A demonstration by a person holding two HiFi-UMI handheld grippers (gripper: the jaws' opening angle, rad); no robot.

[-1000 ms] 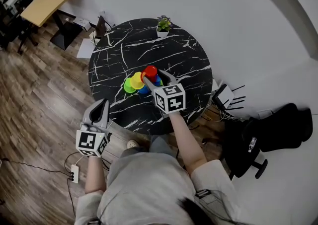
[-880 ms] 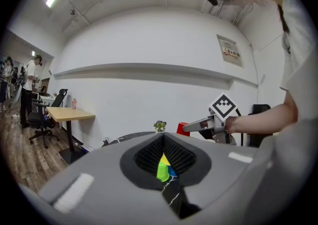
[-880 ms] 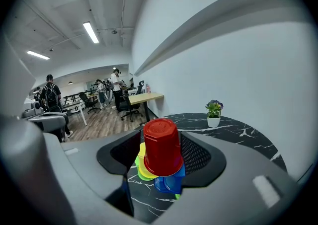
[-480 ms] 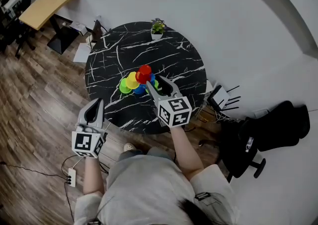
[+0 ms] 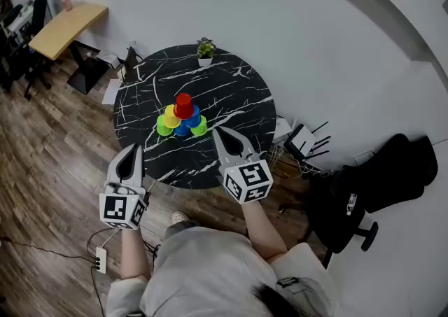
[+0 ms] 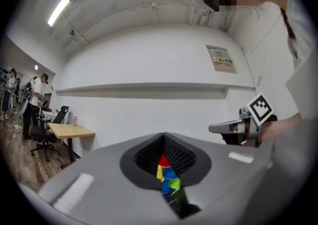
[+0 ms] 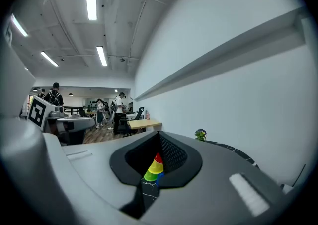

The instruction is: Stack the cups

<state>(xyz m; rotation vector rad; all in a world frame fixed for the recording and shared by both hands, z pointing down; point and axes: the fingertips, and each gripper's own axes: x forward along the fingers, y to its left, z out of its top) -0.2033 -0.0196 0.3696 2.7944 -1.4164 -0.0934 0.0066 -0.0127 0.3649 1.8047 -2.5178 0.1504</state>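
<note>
A pyramid of colourful cups (image 5: pixel 182 118) stands on the round black marble table (image 5: pixel 231 92), with a red cup (image 5: pixel 183 104) on top, yellow and blue below it, and green and blue at the bottom. My left gripper (image 5: pixel 131 149) is shut and empty, off the table's near left edge. My right gripper (image 5: pixel 220 131) hovers over the near edge, apart from the cups; its jaws have just been closing with nothing between them and now stand shut. Both gripper views show the pyramid (image 6: pixel 167 175) (image 7: pixel 154 168) through the slit between the shut jaws.
A small potted plant (image 5: pixel 204 48) sits at the table's far edge. A wooden desk (image 5: pixel 66 26) stands at the far left, a black office chair (image 5: pixel 371 189) to the right, and a power strip (image 5: pixel 101 259) lies on the wood floor. Several people stand far off (image 7: pixel 102 112).
The right gripper left the red cup on top of the pyramid, drew back towards the person and shut. The left gripper rose. The pyramid stays still.
</note>
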